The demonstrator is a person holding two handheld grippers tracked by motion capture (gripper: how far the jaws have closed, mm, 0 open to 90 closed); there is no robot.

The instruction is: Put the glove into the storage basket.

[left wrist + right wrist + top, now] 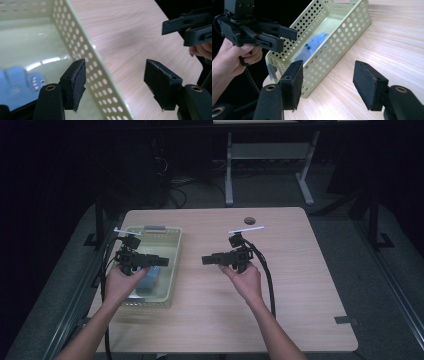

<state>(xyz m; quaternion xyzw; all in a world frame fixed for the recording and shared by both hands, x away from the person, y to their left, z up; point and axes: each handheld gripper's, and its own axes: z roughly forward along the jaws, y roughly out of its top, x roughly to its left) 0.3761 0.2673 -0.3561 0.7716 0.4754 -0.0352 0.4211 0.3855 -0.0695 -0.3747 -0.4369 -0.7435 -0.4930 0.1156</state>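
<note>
Wooden table (pixel 290 285) under a high camera, dark room around it. At the left side, a pale green perforated basket (pixel 172 265), long axis running near to far. Inside, toward the near end, a blue object (pixel 148 281), soft-looking, kind unclear; also seen through the basket's wall holes in the right gripper view (pixel 312 47) and blurred at the lower left of the left gripper view (pixel 15 85).

Left gripper (pixel 159 260) held over the basket, pointing right, above the blue object. Jaws apart with nothing between them; in its own view (pixel 115 85), one jaw over the basket's interior, the other over bare table, the perforated wall (pixel 85 50) running between.

Right gripper (pixel 207 260) held over mid-table, right of the basket, pointing left toward it. Jaws wide apart and empty (pixel 327 82), bare wood and the basket's near corner (pixel 307 75) between them. Left gripper (pixel 287 35) and hand (pixel 234 57) visible beyond, at upper left. Cables (pixel 267 275) trailing back along both forearms.
</note>
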